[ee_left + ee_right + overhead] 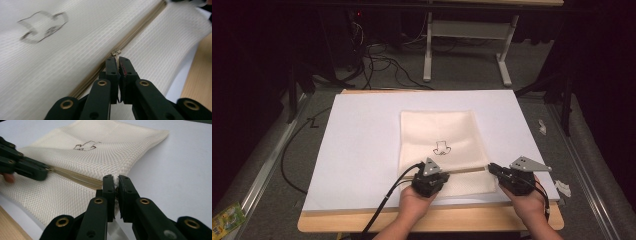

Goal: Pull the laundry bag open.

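A cream mesh zipper bag [439, 130] with a small black drawn logo [442, 148] lies flat on the white board. A beige zipper [467, 170] runs across its near end. My left gripper [443, 176] is shut on the zipper pull [116, 53], about midway along the zipper [135, 35]. At the bag's right edge my right gripper [490, 167] is shut on the bag's corner [115, 179], where the zipper [75, 176] ends. The left gripper [46, 173] also shows in the right gripper view, at the left on the zipper line.
The white board [362, 145] rests on a wooden table top [462, 220] whose near edge is bare. Crumpled paper scraps [563, 187] lie right of the board. A green packet [226, 219] sits at the far left. Cables and a white table frame [428, 50] stand behind.
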`<state>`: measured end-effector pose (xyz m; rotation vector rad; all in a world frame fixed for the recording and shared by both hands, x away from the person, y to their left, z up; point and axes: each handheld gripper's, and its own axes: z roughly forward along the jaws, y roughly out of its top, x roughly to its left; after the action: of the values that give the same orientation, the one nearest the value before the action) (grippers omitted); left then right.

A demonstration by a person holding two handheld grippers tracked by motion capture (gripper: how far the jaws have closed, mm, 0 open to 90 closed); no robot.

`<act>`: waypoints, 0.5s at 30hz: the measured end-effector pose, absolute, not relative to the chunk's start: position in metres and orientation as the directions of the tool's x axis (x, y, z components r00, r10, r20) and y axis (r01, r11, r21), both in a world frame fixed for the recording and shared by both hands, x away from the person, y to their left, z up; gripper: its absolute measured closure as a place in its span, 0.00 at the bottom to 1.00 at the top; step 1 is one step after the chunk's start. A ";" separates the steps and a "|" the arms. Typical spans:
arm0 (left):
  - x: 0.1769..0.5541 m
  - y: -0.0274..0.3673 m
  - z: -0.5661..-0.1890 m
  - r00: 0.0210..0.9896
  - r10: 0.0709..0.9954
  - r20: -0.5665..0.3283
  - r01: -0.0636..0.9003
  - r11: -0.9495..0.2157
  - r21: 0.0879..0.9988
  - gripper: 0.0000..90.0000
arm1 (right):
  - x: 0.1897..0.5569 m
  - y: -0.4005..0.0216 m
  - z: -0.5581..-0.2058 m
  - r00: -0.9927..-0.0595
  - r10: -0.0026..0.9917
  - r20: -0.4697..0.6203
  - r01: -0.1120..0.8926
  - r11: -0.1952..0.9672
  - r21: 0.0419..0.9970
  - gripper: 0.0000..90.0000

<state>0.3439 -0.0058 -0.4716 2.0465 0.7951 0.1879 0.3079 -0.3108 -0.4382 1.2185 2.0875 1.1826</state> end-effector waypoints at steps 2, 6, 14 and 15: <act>0.343 0.003 -0.471 0.775 0.612 -0.157 0.467 -0.387 0.795 0.97 | 0.308 -0.311 -0.438 -0.509 0.860 0.038 0.476 0.244 0.845 0.95; 0.340 0.040 -0.470 0.755 0.643 -0.131 0.482 -0.408 0.775 0.97 | 0.309 -0.314 -0.439 -0.494 0.868 0.041 0.481 0.234 0.845 0.95; 0.339 0.106 -0.470 0.732 0.661 -0.163 0.507 -0.370 0.778 0.97 | 0.311 -0.323 -0.442 -0.464 0.885 0.044 0.499 0.220 0.838 0.95; 0.341 0.111 -0.467 0.729 0.667 -0.156 0.507 -0.372 0.778 0.97 | 0.312 -0.326 -0.441 -0.448 0.893 0.040 0.501 0.213 0.839 0.95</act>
<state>0.3410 0.1114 -0.4674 2.0513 0.8882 0.2303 0.3117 -0.3263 -0.4414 1.2879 2.0355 1.1409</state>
